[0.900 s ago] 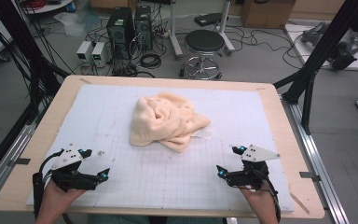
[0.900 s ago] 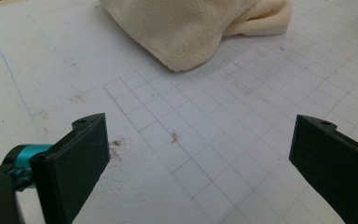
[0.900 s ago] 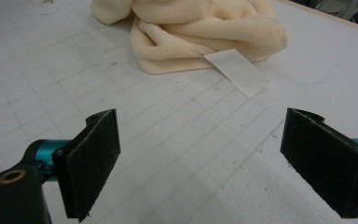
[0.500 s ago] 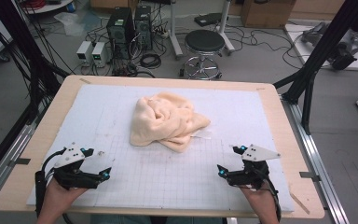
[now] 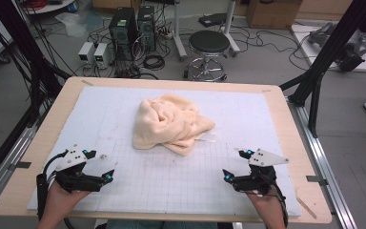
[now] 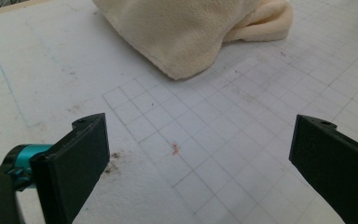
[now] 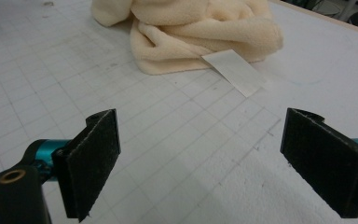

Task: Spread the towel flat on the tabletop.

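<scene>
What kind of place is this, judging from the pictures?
Probably a lab or workshop: computer towers and loose cables on the floor, a round stool, and a table with a gridded mat.

I see the table (image 5: 286, 124) carrying a white gridded mat (image 5: 100, 119), with a crumpled cream towel (image 5: 171, 125) mid-mat.

Both grippers were black w/ teal trim: left gripper (image 5: 106, 168), right gripper (image 5: 233, 165). Each had 2 flat black jaws, grey 3-cornered top plate, black cable trailing.
</scene>
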Available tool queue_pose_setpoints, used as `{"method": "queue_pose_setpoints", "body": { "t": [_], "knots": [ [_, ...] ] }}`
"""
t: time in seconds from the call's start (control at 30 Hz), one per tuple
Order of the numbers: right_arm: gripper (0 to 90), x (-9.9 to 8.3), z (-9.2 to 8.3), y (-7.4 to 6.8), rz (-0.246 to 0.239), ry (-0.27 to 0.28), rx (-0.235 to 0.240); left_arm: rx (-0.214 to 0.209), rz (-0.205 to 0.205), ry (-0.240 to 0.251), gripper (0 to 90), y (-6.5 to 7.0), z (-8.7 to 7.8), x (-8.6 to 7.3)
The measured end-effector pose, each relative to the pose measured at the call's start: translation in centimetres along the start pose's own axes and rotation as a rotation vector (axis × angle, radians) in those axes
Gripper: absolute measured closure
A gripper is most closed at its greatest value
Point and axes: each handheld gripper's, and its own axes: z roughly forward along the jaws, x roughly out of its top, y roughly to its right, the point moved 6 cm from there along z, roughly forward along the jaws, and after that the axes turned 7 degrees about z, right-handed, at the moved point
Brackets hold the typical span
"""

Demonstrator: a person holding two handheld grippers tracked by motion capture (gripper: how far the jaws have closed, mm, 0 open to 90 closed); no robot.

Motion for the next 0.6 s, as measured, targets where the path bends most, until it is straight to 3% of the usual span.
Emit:
{"method": "queue_pose_setpoints", "body": {
  "t": [0.2, 0.4, 0.5, 0.6],
  "knots": [
    [11.1, 2.0, 1.3, 0.6, -0.029, -0.027, 0.027, -0.023, 0.023, 0.007, 7.5, 0.1, 1.3, 1.5],
    [11.8, 5.0, 3.7, 1.2, -0.080, -0.036, 0.037, -0.048, 0.047, -0.010, 10.4, 0.0, 3.7, 3.3],
    [17.5, 6.9, 5.2, 1.2, -0.094, -0.027, 0.070, -0.046, 0.066, -0.026, 12.9, -0.5, 6.1, 4.5],
    [24.3, 8.1, 7.4, 1.2, -0.106, -0.043, 0.113, -0.054, 0.072, -0.031, 25.8, -0.6, 7.3, 4.8]
  ]
}}
